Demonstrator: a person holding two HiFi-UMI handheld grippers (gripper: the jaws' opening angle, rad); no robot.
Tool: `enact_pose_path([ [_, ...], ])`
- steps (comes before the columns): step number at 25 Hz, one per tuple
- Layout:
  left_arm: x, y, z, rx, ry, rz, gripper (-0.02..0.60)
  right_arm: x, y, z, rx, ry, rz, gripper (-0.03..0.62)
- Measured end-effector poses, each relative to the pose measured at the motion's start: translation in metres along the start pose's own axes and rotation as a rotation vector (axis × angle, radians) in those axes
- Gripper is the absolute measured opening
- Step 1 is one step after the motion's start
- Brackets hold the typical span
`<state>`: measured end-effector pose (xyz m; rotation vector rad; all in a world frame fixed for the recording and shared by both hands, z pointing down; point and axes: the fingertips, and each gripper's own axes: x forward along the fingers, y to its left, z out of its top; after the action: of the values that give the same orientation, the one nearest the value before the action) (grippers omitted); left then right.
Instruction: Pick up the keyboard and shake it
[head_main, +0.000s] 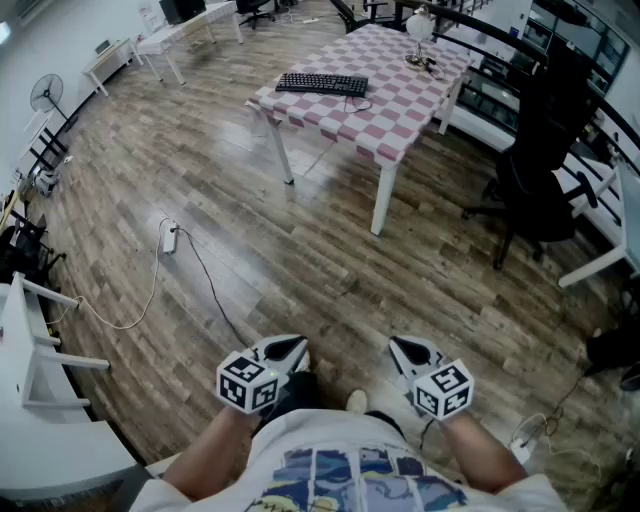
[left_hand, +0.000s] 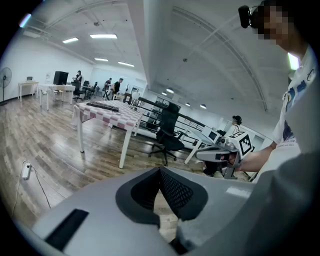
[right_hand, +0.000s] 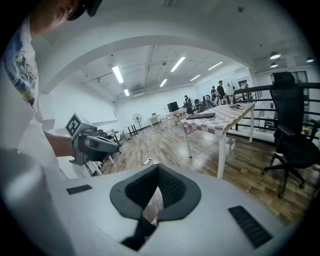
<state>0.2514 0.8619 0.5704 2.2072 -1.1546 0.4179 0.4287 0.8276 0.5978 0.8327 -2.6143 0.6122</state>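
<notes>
A black keyboard (head_main: 322, 84) lies on a table with a pink-and-white checked cloth (head_main: 395, 100), far ahead across the wooden floor. The keyboard (left_hand: 102, 105) shows small on that table in the left gripper view, and the keyboard (right_hand: 201, 115) shows likewise in the right gripper view. My left gripper (head_main: 288, 350) and right gripper (head_main: 410, 351) are held close to my body, well short of the table. Both are shut with nothing between their jaws. Each gripper view shows the other gripper held beside it.
A black office chair (head_main: 540, 180) stands right of the table. A power strip (head_main: 169, 238) with a cable lies on the floor to the left. A lamp (head_main: 419, 30) stands on the table's far end. White desks line the left and right edges.
</notes>
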Motion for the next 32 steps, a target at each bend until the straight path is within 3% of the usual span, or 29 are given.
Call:
enact_pose_path([
  [7, 0.041, 0.064, 0.046, 0.015, -0.012, -0.042, 0.003, 0.065, -0.043, 0.045, -0.012, -0.010, -0.039, -0.003],
  [14, 0.066, 0.173, 0.124, 0.049, -0.021, -0.098, 0.003, 0.169, -0.060, 0.119, -0.019, -0.015, -0.046, 0.002],
  [16, 0.071, 0.207, 0.142, 0.066, -0.016, -0.105, 0.003, 0.202, -0.065, 0.137, -0.013, -0.013, -0.049, 0.052],
  [23, 0.089, 0.298, 0.197, 0.057, -0.030, -0.103, 0.016, 0.288, -0.094, 0.188, 0.023, -0.016, -0.112, 0.117],
  [26, 0.108, 0.324, 0.219, 0.044, -0.031, -0.117, 0.072, 0.314, -0.121, 0.208, 0.026, -0.006, -0.130, 0.145],
  [32, 0.166, 0.385, 0.289, 0.013, -0.032, -0.091, 0.078, 0.378, -0.204, 0.259, 0.022, 0.012, -0.116, 0.155],
])
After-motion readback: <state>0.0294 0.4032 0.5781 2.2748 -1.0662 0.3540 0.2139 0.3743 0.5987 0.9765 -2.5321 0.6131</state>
